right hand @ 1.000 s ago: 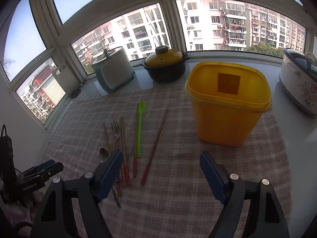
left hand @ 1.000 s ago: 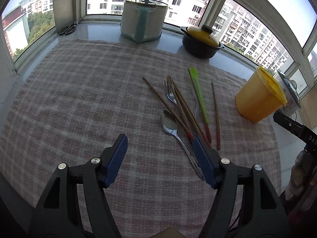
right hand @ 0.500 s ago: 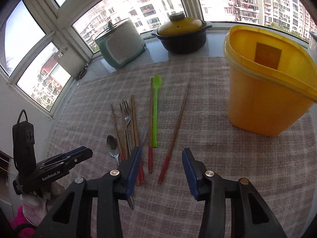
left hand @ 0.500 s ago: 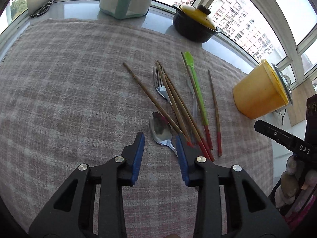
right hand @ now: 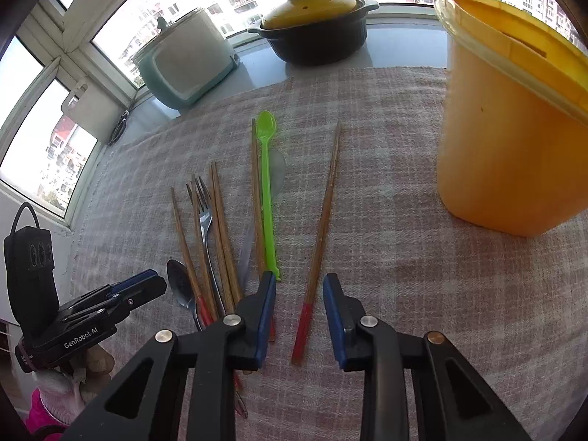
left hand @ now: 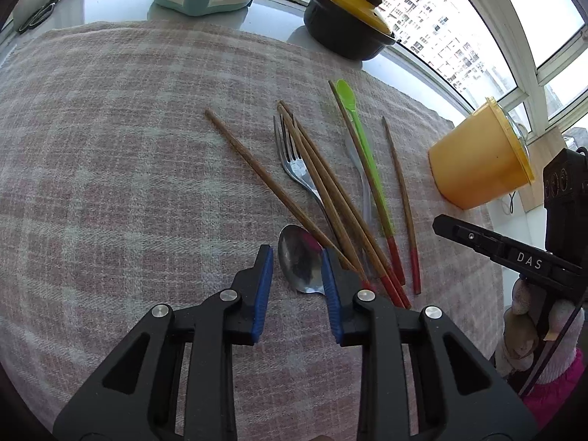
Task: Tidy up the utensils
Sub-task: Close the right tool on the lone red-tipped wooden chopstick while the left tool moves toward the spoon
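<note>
Utensils: chopsticks [left hand: 316, 183], fork [left hand: 294, 165], metal spoon [left hand: 299, 257] and green spoon [left hand: 362, 147] lying loose together on the checked cloth [left hand: 110, 183] over the worktop, toward its right side.
Left tongs [left hand: 297, 268]: closing, astride the metal spoon's bowl, pads not yet pressing it.
Right tongs [right hand: 299, 301]: closing, astride the red end of a lone chopstick [right hand: 319, 235], not yet clenched.
Yellow bin [right hand: 514, 117]: upright near the worktop's right edge.
Black pot [right hand: 316, 36]: at the back edge, on the sill.

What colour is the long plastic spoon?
Bright green; the plastic spoon shows best in the right wrist view.
</note>
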The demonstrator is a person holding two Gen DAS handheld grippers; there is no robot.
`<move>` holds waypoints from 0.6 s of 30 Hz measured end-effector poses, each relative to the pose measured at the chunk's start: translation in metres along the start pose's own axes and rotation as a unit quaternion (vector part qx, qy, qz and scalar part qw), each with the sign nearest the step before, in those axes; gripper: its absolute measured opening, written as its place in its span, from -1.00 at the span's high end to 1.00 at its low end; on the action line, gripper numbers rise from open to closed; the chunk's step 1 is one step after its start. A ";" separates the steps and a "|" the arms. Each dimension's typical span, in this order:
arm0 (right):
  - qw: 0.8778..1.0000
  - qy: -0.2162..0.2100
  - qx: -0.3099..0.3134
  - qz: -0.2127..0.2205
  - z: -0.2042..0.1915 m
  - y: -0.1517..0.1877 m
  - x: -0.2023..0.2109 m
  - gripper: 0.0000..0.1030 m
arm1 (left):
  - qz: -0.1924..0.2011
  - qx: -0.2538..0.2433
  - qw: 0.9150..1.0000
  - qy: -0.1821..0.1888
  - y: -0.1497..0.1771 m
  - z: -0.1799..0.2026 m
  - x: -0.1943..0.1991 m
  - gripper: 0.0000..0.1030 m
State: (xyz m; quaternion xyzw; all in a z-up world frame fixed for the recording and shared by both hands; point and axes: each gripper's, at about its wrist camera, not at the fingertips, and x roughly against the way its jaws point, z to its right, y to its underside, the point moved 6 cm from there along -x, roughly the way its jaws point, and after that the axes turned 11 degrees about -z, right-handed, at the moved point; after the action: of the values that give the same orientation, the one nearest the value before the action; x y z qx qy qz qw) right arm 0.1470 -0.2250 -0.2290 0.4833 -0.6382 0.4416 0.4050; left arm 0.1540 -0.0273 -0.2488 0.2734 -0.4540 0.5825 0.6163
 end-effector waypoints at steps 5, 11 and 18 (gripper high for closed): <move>1.000 0.023 -0.009 -0.004 -0.003 -0.006 -0.013 0.56 | -0.003 -0.011 1.000 0.009 -0.004 0.000 -0.005 0.49; 0.999 0.040 -0.008 -0.013 -0.005 -0.011 -0.025 0.57 | -0.010 -0.010 1.000 0.016 -0.005 -0.003 -0.015 0.50; 0.998 0.059 -0.006 -0.027 -0.003 -0.015 -0.034 0.77 | -0.005 -0.006 1.000 0.011 -0.006 -0.006 -0.016 0.82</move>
State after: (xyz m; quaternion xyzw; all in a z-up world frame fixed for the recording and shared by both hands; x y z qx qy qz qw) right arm 0.1686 -0.2152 -0.2579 0.4709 -0.6023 0.4550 0.4566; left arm 0.1623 -0.0311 -0.2643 0.2657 -0.4492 0.5794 0.6260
